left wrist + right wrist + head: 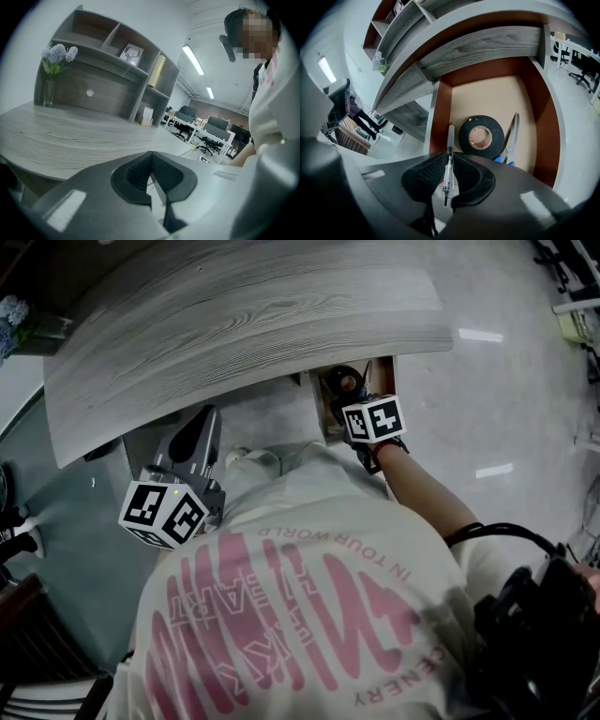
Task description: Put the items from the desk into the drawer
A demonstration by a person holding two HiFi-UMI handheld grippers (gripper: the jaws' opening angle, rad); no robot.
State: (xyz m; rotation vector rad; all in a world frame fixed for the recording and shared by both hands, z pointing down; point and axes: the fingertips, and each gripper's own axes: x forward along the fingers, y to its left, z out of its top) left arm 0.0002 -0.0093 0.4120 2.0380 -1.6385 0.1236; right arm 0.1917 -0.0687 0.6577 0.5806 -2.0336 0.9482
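The open drawer (548, 117) has brown walls and a tan floor; it sits under the grey wood desk (253, 315). A black tape roll (481, 136) lies inside it. Beside the roll lie scissors (513, 131) with blue handles. My right gripper (449, 157) points down over the drawer's left side, shut on a slim clear pen (450, 136) that sticks out towards the drawer floor. In the head view the right gripper (356, 395) reaches into the drawer (323, 418). My left gripper (202, 432) hangs by the desk's front edge, and its jaws (151, 154) are shut on nothing.
A shelf unit (112, 51) stands at the back of the desk, with a vase of flowers (54, 61) at its left. Office desks and chairs (211, 133) fill the room beyond. The person's pale shirt (300, 596) fills the lower head view.
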